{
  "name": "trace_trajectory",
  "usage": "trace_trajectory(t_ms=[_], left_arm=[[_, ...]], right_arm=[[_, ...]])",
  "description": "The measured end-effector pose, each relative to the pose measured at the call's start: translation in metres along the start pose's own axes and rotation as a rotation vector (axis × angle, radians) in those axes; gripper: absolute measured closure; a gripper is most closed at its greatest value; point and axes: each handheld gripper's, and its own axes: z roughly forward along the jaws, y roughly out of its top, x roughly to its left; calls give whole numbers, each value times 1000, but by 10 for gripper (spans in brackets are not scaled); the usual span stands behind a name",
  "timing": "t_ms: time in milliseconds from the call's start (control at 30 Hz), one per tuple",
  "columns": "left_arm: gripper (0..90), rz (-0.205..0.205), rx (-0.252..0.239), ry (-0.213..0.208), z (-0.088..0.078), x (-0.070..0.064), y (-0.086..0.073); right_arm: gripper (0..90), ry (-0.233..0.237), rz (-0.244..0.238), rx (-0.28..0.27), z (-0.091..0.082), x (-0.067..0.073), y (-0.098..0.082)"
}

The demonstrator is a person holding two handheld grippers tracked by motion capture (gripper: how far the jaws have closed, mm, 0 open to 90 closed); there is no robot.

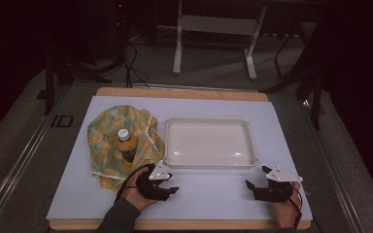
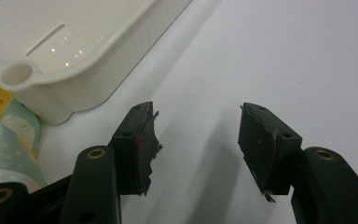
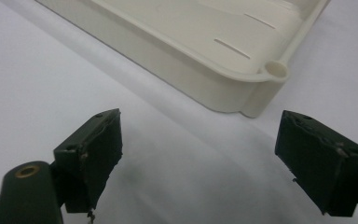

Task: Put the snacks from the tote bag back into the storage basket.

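Your high view looks forward and down from above your side of the tabletop, taking it all in from afar. Your left gripper view sits low and close, facing the tray at its rounded near corner. Your right gripper view, equally close, faces another corner, so all three views share that tray.

Bare counter lies between the left hand-held gripper and the right hand-held gripper, an open lane at 6 o'clock of the white tray. The tray's wall blocks the way toward 12 o'clock. At 9 o'clock of the tray, the patterned cloth and upright bottle crowd the counter, close beside the tray
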Motion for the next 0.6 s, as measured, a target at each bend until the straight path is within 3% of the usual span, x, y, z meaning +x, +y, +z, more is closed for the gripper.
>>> trace_trajectory(t_ms=[67,333,400,567,600], left_arm=[[465,23,29,-3,-1,0,2],[451,35,58,-23,-11,4,10],[451,35,59,-46,-14,4,12],[451,116,95,-60,-22,1,22],[451,116,95,-60,-22,1,22]], right_arm=[[145,12,5,-1,0,-1,0],[193,27,29,-26,-3,-4,-1],[191,26,29,-36,-4,-5,-2],[190,26,24,-51,-5,-4,-2],[190,27,27,-58,-6,-4,-3]])
